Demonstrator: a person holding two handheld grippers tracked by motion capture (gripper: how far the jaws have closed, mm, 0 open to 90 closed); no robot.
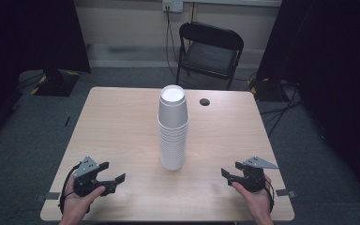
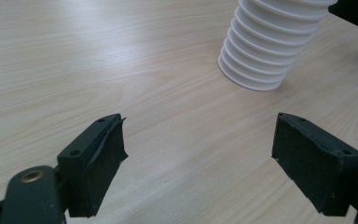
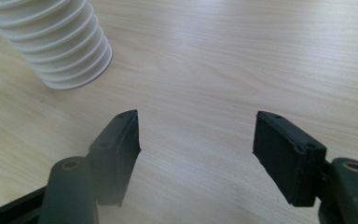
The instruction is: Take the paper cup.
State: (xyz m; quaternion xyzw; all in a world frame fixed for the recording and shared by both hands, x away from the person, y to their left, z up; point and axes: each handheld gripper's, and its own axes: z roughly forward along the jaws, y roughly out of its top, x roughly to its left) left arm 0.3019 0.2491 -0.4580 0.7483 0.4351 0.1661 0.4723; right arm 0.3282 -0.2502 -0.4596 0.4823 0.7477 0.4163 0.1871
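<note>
High view: a stack of white cups (image 1: 173,129) stands upright at the centre of the tabletop (image 1: 117,126). Left gripper (image 1: 111,174) sits at the lower left of the frame, right gripper (image 1: 229,172) at the lower right, each in a hand and both well apart from the stack. Left gripper view has the jaws spread wide over bare wood, nothing between them, the stack (image 2: 272,44) at the upper right. Right gripper view likewise shows jaws apart and empty, the stack (image 3: 51,39) at the upper left.
</note>
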